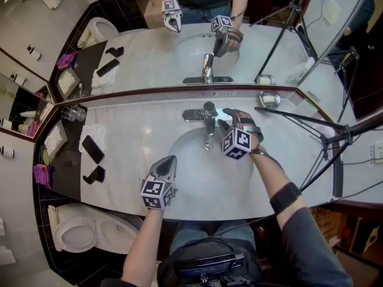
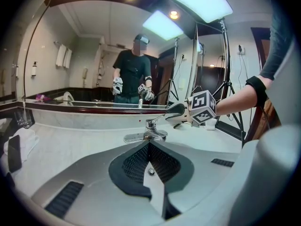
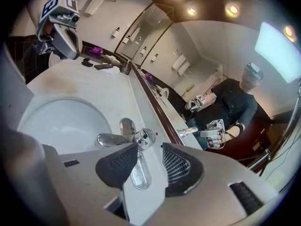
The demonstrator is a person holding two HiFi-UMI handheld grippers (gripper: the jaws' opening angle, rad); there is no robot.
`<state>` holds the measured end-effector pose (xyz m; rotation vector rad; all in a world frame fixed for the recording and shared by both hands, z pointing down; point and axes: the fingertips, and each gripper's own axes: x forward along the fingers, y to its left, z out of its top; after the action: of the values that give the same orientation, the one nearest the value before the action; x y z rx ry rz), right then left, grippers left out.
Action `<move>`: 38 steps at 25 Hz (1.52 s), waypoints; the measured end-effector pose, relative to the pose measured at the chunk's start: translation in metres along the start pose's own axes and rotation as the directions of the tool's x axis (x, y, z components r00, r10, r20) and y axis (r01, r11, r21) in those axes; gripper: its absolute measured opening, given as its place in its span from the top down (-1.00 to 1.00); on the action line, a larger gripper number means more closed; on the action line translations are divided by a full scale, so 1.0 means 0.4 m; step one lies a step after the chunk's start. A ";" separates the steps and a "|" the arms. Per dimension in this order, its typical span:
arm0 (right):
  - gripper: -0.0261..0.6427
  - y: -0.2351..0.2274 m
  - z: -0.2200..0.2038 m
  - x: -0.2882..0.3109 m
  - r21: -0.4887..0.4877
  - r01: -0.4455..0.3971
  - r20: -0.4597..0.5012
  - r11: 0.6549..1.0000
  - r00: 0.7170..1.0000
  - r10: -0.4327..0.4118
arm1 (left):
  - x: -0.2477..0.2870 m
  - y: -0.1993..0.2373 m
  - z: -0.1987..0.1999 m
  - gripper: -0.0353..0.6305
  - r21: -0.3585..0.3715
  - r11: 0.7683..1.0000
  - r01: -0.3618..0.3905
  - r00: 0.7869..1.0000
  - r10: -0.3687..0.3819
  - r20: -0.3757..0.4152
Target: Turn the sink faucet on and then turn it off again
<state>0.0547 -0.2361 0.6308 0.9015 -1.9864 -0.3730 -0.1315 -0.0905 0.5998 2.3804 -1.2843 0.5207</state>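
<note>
The chrome faucet stands at the back of the white sink basin, and I see no water stream. My right gripper is just right of the faucet, its jaws apart. In the right gripper view the right gripper is open, with the faucet handle just beyond its tips and untouched. My left gripper hangs over the basin's front left. In the left gripper view its tips meet, holding nothing, and point at the faucet.
A large mirror rises behind the marble counter. At the left lie a glass and a dark phone on a towel. A soap dish and tripod legs are at the right. A toilet sits below left.
</note>
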 end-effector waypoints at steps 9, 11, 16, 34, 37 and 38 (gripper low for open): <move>0.37 0.026 0.036 0.071 -0.144 -0.037 -0.014 0.989 0.999 0.036 | -0.016 0.042 -0.016 0.93 -0.026 0.999 -0.041 0.999 0.041 -0.004; 0.37 0.038 0.029 0.086 -0.162 -0.051 -0.024 0.985 0.999 0.048 | -0.019 0.052 -0.024 0.93 -0.030 0.998 -0.049 0.999 0.049 -0.007; 0.47 0.047 0.028 0.100 -0.201 -0.061 -0.036 0.978 0.998 0.055 | -0.024 0.073 -0.043 0.93 -0.044 0.997 -0.060 0.998 0.059 -0.018; 0.48 0.053 0.020 0.101 -0.247 -0.063 -0.052 0.967 0.997 0.051 | -0.008 0.070 -0.060 0.93 -0.061 0.997 -0.054 0.998 0.053 -0.028; 0.51 0.060 0.016 0.100 -0.257 -0.067 -0.053 0.964 0.997 0.055 | -0.008 0.069 -0.066 0.93 -0.064 0.996 -0.054 0.998 0.052 -0.030; 0.51 0.064 0.015 0.098 -0.263 -0.066 -0.051 0.962 0.997 0.054 | -0.008 0.070 -0.069 0.93 -0.066 0.996 -0.054 0.998 0.052 -0.031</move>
<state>0.0251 -0.2472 0.6661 0.6728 -1.8649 -0.5646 -0.1606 -0.0887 0.6261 2.2817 -1.3346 0.5178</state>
